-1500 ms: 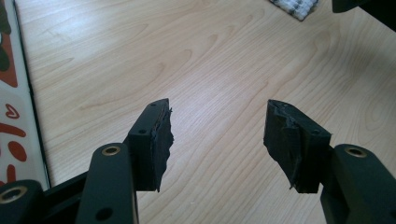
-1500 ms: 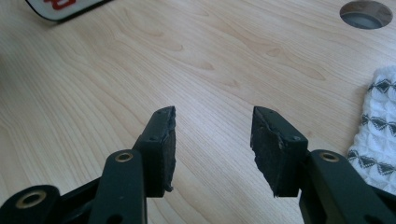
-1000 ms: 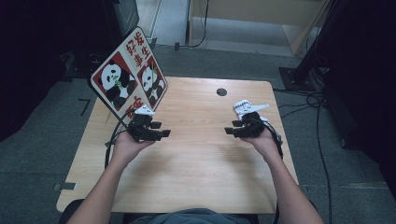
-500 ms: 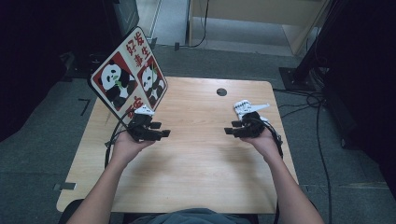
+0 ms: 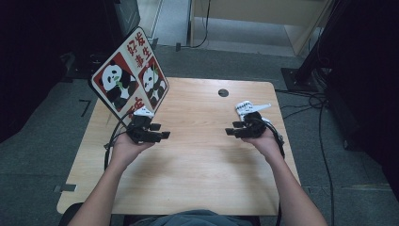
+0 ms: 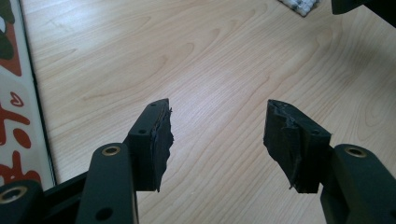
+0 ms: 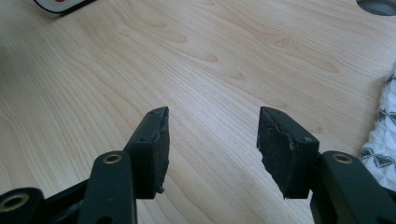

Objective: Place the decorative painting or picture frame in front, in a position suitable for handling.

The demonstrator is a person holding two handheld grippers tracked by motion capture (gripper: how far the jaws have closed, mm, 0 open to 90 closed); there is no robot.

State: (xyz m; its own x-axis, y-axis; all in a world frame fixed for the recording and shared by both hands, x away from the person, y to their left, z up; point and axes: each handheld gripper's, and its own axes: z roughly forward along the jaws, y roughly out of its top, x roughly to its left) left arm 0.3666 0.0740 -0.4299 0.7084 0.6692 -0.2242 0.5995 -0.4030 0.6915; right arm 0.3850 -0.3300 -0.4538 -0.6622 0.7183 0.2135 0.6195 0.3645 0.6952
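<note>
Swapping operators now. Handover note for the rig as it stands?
Left tool: open, nothing between the jaws, held over the table just in front of the panda sign.
Right tool: open and empty, its jaws have just been opening; it sits beside the white patterned cloth.
Things: the sign stands tilted at the table's far left corner. The cloth lies crumpled at the right side, close behind the right hand.
Done: nothing is gripped, and no handling shows on either thing.
Left: likely the cloth or the sign needs picking up; both tools point toward the bare middle of the table.
</note>
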